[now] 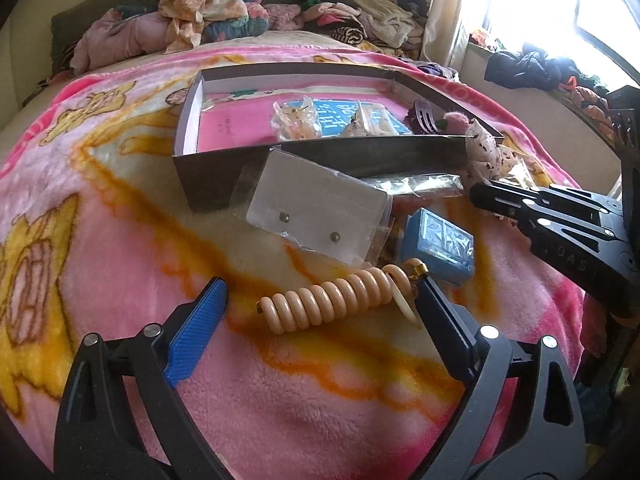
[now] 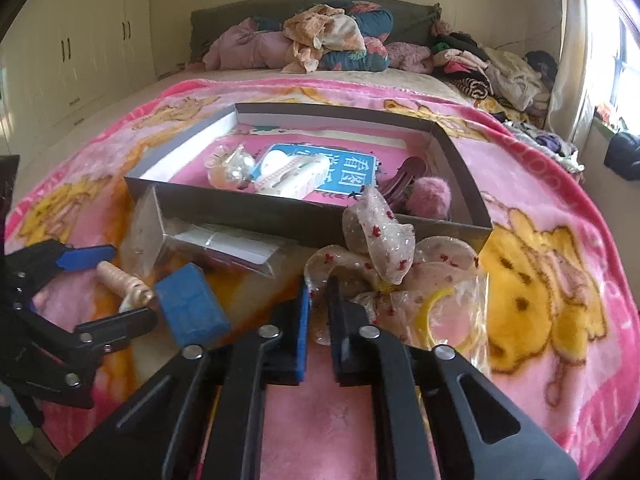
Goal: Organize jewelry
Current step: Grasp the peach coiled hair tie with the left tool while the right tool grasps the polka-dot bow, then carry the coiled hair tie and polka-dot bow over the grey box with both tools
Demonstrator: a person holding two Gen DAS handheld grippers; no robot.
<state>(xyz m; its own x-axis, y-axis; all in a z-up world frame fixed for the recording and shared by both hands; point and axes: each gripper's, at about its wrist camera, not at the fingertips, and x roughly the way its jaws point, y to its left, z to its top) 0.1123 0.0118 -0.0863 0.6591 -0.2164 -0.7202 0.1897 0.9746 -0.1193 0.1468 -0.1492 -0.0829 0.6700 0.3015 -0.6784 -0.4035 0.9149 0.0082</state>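
A beige coiled hair tie lies on the pink blanket between the open fingers of my left gripper; it also shows in the right wrist view. A clear packet with two stud earrings and a small blue box lie just beyond it. The dark shallow box holds several items. My right gripper is nearly shut, its tips at the edge of a spotted sheer bow; whether it grips the bow is unclear. It shows in the left wrist view.
A clear bag with a yellow ring lies right of the bow. Inside the box are a blue card, a dark red hair clip and a pink pompom. Piled clothes sit at the headboard.
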